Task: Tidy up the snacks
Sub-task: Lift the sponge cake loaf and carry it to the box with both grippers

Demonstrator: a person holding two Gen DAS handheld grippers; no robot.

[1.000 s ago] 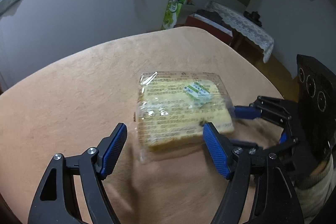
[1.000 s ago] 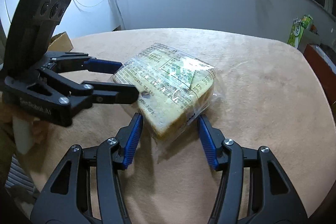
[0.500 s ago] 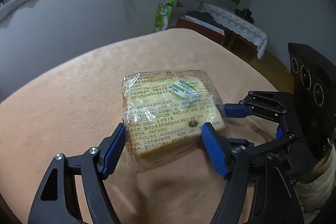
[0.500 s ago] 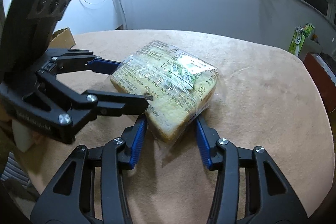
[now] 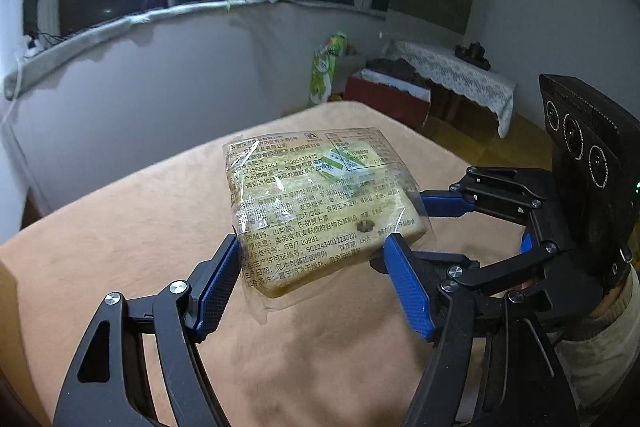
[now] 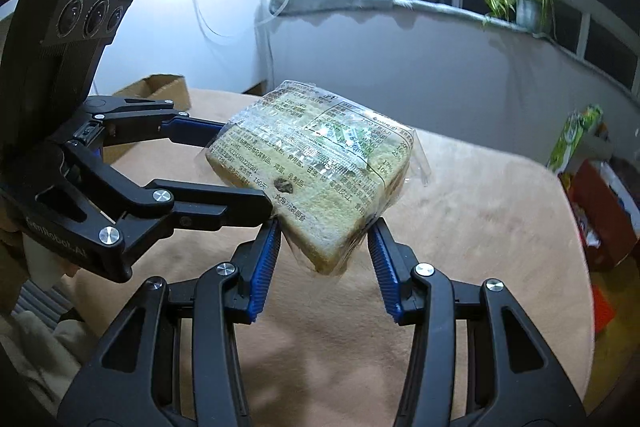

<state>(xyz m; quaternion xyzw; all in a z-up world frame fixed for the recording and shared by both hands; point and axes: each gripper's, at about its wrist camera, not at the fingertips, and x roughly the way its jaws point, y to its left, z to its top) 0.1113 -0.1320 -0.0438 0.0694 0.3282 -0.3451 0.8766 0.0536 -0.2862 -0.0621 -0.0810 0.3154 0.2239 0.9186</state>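
Both grippers are clamped on one snack: the left gripper (image 5: 310,283) pinches the near edge of the clear-wrapped block of yellow sponge cake with printed label (image 5: 320,203) between its blue pads, jaws fairly wide, and the right gripper (image 6: 324,247) squeezes an adjoining corner with a narrower gap. The cake hangs between them, clear of the tan cloth-covered table (image 5: 120,247) below. I'd judge the sorting barely begun: one packet lifted, nowhere set down yet. Only the right wrist view shows the brown cardboard box (image 6: 160,89) beyond the left gripper, a likely destination; only the left wrist view shows the lace-draped side table (image 5: 452,71) behind the right gripper.
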